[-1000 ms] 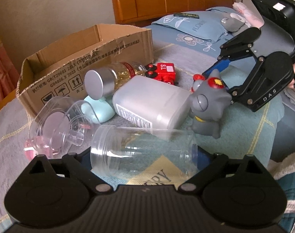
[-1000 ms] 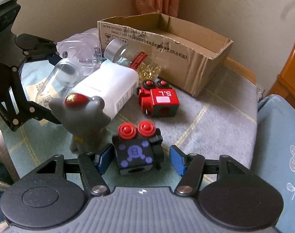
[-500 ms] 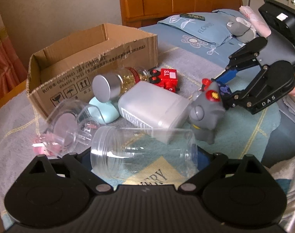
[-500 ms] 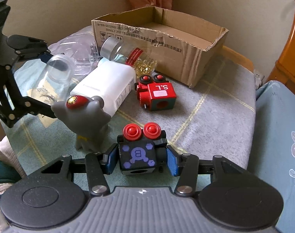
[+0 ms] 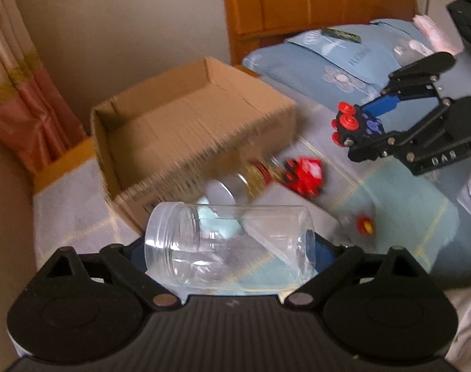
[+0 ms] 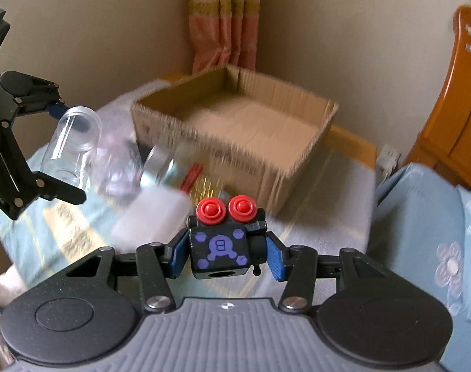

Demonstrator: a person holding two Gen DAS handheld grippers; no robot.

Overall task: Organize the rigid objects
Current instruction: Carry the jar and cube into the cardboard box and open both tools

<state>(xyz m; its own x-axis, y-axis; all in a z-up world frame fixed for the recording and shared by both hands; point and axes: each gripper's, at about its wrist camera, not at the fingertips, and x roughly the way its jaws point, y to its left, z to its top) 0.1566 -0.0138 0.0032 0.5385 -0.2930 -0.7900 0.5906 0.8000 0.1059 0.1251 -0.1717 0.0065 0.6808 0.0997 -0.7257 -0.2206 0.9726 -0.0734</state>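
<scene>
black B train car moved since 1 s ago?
Yes. The black toy car, clamped in the right gripper, is lifted off the cloth, toward the cardboard box.

We are holding both grippers raised: left gripper [image 5: 230, 248] clamping a jar [image 5: 229, 245], right gripper [image 6: 224, 252] clamping a block [image 6: 219, 248].

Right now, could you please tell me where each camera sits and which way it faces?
Left wrist: on the left hand-held gripper, facing the cardboard box and headboard; its fingers clamp a clear jar.
Right wrist: on the right hand-held gripper, facing the box and curtain corner; its fingers clamp a black toy block.
Shared: box, jar, block, and each other's gripper.
</scene>
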